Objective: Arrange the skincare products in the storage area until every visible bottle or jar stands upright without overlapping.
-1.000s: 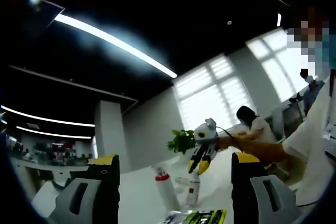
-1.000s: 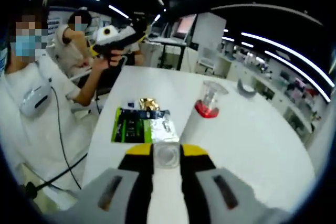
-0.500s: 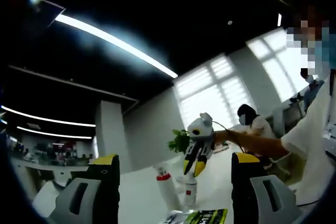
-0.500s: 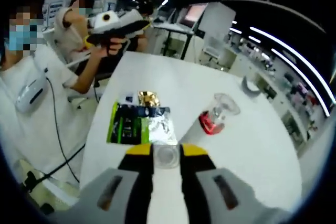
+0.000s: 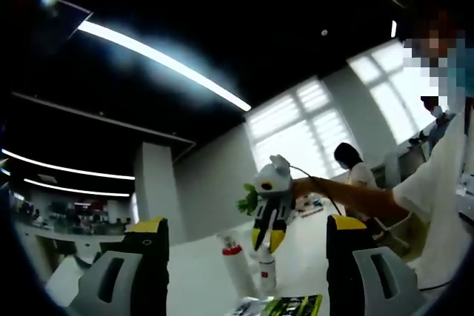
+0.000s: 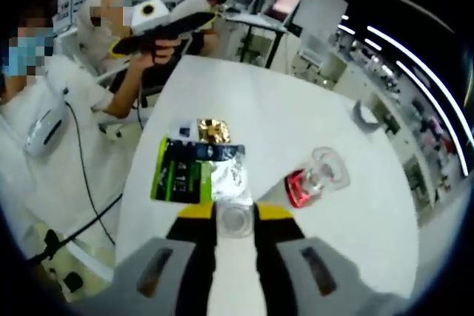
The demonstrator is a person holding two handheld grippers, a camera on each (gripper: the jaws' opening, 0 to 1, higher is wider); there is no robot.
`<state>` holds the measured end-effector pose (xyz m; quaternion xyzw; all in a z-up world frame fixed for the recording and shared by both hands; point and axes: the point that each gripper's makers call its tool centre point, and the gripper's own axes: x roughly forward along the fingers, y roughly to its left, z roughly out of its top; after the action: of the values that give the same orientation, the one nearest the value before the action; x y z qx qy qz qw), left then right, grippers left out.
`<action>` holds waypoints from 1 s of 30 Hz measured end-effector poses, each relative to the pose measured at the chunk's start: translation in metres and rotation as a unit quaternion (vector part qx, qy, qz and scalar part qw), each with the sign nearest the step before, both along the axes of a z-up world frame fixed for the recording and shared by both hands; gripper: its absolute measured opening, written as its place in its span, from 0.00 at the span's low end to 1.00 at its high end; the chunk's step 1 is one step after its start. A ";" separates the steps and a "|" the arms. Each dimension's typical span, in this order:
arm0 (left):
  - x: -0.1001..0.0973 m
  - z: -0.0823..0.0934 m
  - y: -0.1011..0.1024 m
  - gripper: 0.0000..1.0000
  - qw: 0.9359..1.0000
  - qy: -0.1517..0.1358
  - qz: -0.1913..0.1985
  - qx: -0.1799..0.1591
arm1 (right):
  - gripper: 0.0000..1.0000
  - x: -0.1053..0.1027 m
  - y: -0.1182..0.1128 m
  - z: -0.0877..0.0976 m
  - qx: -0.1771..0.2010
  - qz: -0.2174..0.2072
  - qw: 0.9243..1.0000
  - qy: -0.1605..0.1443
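1. Left gripper is raised, jaws spread wide apart, nothing between them.
2. Right gripper points down, jaws closed on a bottle.
3. A hand holds the left gripper up.

I see a green potted plant beyond the white counter, and flat green and silver packets lying on it.

Open-plan office: strip lights, windows, desks.

right hand-held gripper clamped around a clear-capped white bottle, red-collared bottle just beside
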<state>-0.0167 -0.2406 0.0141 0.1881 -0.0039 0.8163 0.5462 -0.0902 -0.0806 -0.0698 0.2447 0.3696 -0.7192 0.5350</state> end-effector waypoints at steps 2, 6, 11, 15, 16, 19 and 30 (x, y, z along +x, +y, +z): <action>-0.001 0.000 0.000 0.89 1.000 -0.001 0.001 0.000 | 0.18 0.002 -0.005 0.000 0.006 0.005 1.000 -0.005; -0.003 -0.001 -0.001 0.89 1.000 0.000 0.002 -0.001 | 0.18 0.001 -0.015 0.002 0.007 0.018 1.000 -0.007; -0.004 0.001 -0.005 0.89 1.000 -0.001 0.004 0.002 | 0.18 0.001 -0.021 0.000 0.021 0.025 0.999 -0.010; -0.001 0.004 -0.008 0.89 1.000 0.006 0.006 0.004 | 0.18 -0.003 -0.018 -0.005 0.034 0.022 0.999 -0.016; 0.000 0.005 -0.008 0.89 1.000 0.006 0.005 0.006 | 0.18 -0.004 -0.017 -0.005 0.035 0.021 0.999 -0.015; 0.000 0.005 -0.009 0.89 1.000 0.006 0.005 0.007 | 0.18 -0.006 -0.015 -0.005 0.040 0.015 0.999 -0.018; 0.002 0.008 -0.013 0.89 1.000 0.010 0.006 0.011 | 0.18 -0.006 -0.025 -0.003 0.013 0.038 0.999 -0.015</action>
<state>-0.0146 -0.2541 0.0220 0.2020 -0.0060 0.8173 0.5396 -0.0962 -0.1051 -0.0731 0.2484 0.3799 -0.6897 0.5641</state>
